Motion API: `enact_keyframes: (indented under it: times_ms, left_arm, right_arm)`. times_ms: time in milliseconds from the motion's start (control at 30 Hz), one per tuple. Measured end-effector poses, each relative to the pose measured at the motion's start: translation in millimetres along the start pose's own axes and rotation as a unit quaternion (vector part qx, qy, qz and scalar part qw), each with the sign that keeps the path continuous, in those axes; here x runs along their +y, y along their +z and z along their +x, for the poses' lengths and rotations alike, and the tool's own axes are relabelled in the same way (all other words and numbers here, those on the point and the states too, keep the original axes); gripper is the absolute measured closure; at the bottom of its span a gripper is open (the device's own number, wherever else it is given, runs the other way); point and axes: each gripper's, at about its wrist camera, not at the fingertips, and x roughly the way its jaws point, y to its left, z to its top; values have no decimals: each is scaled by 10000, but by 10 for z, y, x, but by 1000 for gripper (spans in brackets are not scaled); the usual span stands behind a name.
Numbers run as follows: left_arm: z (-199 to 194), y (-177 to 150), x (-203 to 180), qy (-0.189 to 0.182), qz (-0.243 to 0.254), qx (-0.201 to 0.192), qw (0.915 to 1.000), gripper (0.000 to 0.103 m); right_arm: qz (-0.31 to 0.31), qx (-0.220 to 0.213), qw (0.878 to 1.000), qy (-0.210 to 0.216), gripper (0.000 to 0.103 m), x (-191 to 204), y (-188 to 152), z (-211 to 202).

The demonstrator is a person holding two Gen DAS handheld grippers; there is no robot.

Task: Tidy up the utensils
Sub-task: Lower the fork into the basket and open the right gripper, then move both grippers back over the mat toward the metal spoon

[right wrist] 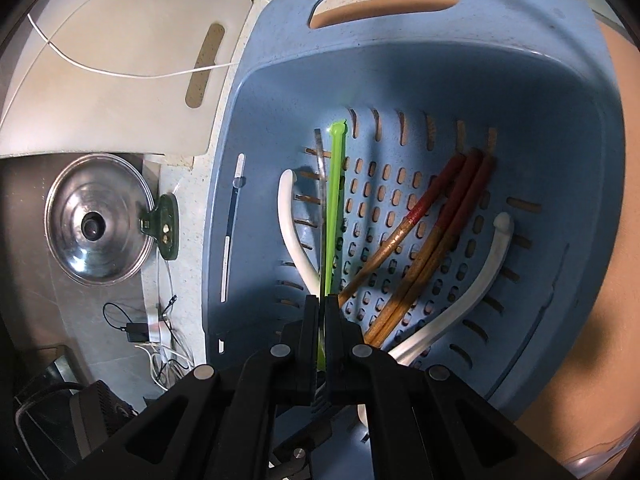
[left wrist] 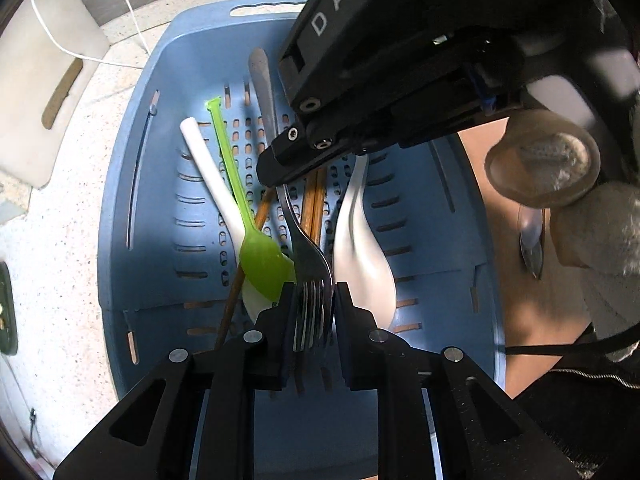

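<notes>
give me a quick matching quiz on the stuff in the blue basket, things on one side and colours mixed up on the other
Things:
1. small plastic spoon
2. fork
3. chopsticks
4. basket

Colours:
A. blue
B. brown with red ends
C. lime green
D. shiny metal

Pairs: 1-C, 2-D, 3-B, 4-A

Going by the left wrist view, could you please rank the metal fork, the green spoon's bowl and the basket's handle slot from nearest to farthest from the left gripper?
1. Metal fork: its tines lie between the left gripper's fingers.
2. Green spoon's bowl: just left of the fork, beside the left finger.
3. Basket's handle slot: at the far rim, top of the view.
</notes>
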Motion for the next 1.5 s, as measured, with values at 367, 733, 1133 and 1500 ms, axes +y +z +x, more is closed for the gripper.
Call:
enact_keyframes:
  times_ms: [367,733,1133,1500]
  left_arm:
    - [-113,-11,66,40,-147,-61,9999,86]
    - [-289,-55,172,116,-313,-212,9992,86]
    - [-684,-181,38,179,-275,-625,9975,86]
    - [-806,145,-815,-304,481,-992,9934,86]
  right_arm:
    - [-53,72,9997,-247,98,62,19,44]
    - [-208,-17,9982,-566,89,150,11,34]
    - [-300,-564,9980,-15,88,-12,-223,-673]
    - [252,-1610,9866,119,74,-1222,-887,-1996]
